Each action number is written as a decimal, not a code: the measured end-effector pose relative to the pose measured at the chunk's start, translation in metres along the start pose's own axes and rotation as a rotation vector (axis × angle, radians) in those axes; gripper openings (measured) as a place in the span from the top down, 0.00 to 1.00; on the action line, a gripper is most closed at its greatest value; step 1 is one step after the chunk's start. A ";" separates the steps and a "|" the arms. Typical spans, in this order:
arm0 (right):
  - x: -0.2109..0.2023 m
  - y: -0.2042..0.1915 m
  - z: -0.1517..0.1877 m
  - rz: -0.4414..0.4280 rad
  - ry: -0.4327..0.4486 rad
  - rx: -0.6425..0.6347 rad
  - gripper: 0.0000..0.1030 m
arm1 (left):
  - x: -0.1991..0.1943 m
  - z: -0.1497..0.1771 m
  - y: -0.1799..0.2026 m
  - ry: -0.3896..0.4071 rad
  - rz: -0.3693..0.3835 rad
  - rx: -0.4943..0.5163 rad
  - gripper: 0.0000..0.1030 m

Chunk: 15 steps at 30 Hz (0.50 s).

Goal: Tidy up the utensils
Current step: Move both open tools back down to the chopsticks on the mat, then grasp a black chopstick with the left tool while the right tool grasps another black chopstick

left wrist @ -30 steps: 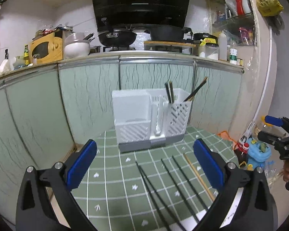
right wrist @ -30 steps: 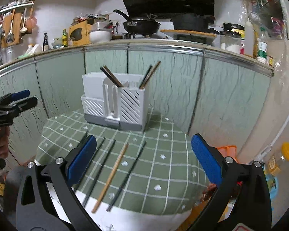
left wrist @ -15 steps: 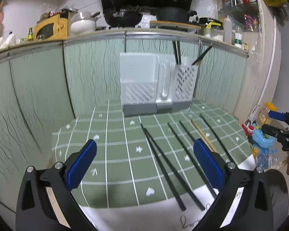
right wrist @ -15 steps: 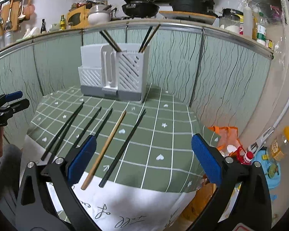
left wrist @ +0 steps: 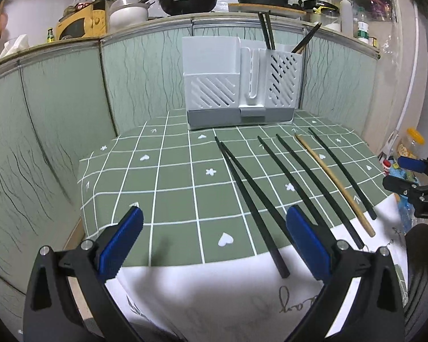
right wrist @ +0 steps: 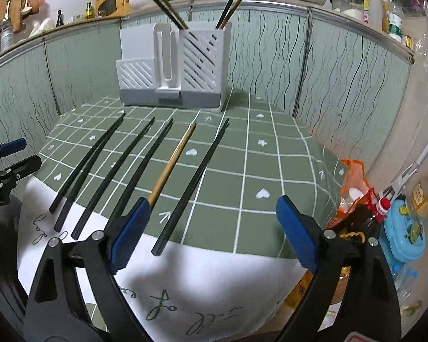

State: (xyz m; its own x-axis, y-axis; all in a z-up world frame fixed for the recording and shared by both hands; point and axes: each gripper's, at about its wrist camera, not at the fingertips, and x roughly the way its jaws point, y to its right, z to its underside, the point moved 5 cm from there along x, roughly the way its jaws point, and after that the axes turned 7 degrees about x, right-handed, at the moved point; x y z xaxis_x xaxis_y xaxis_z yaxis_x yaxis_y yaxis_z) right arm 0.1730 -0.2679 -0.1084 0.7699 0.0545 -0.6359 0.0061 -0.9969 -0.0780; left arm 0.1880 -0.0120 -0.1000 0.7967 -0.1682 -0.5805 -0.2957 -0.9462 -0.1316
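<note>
Green checked cloth covers the counter [left wrist: 171, 176], where a white utensil holder [left wrist: 239, 85] stands at the back, chopsticks [left wrist: 266, 32] upright in its right compartment. Six loose chopsticks [right wrist: 185, 185] lie before it. Both grippers, left [left wrist: 214, 242] and right [right wrist: 212, 233], hover with fingers spread, empty.

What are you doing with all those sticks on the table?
Someone is tidying chopsticks with two hand-held grippers. The left gripper and right gripper are both open and hold nothing. Five black chopsticks and one wooden chopstick lie on the green tablecloth. A few already stand in the white holder.
</note>
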 end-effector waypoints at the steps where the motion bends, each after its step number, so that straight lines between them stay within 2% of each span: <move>1: 0.002 -0.002 0.002 0.004 -0.007 -0.003 0.19 | 0.001 0.001 0.001 -0.003 -0.003 0.000 0.06; 7: 0.015 -0.003 0.010 0.024 -0.042 0.012 0.26 | 0.014 0.013 0.012 -0.039 -0.008 0.017 0.17; 15: 0.029 -0.012 0.021 0.006 -0.081 0.030 0.41 | 0.031 0.019 0.029 -0.076 0.013 0.026 0.39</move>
State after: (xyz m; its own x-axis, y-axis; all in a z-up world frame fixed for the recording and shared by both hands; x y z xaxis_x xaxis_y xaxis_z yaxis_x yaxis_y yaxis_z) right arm 0.1823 -0.2528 -0.1420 0.7153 0.0546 -0.6966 -0.0180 -0.9952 -0.0965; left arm 0.1939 -0.0396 -0.1372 0.7510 -0.1577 -0.6412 -0.3195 -0.9366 -0.1439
